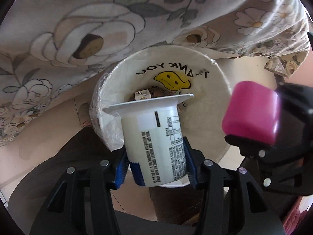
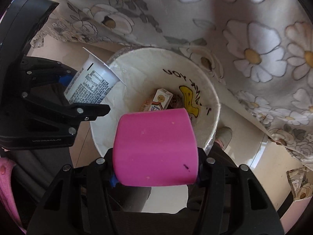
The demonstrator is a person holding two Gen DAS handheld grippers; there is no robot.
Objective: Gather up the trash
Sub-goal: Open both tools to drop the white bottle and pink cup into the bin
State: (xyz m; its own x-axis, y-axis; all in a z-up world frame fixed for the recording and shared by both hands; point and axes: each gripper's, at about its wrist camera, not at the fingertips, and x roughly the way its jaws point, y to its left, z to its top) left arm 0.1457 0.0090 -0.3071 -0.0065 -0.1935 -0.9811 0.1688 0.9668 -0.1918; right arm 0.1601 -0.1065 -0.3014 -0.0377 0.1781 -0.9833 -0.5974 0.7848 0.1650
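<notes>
A white cup [image 1: 154,139] sits clamped in the left gripper [image 1: 156,166], a pink cup [image 2: 155,148] in the right gripper [image 2: 156,173], both poised over a lined bin [image 2: 213,98] beside a floral cloth [image 2: 244,29], a carton [image 2: 162,98] inside.

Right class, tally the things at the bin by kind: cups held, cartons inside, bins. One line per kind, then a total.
Cups held: 2, white cup and pink cup
Cartons in bin: 1, carton
Bins: 1, bin
Total: 4

Small carton [image 2: 161,99] lies in bin [image 2: 214,101] below tablecloth [image 2: 195,19].
</notes>
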